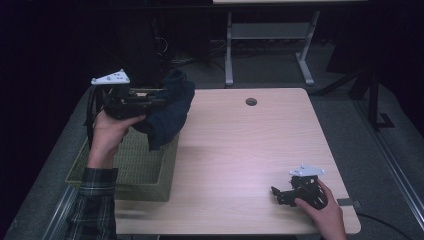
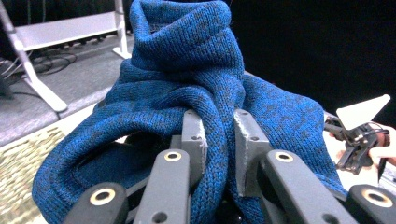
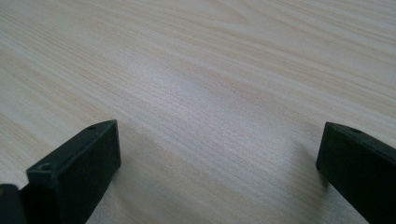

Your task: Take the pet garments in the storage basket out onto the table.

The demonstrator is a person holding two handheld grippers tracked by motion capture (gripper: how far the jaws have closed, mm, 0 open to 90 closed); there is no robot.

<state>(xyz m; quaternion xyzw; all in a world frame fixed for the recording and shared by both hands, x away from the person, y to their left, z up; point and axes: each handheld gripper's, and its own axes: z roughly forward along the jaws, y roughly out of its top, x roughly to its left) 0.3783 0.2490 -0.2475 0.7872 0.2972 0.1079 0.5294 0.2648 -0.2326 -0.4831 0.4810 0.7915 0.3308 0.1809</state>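
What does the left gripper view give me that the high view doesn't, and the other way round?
Left gripper view alone: the left gripper shut on a fold of the blue knitted garment, with the weave close up.

High view alone: the green woven basket at the table's left edge, the garment hanging above it, and the round hole in the tabletop.

Both: the garment, the basket's weave, the right gripper low over the table, and the grey frame behind.
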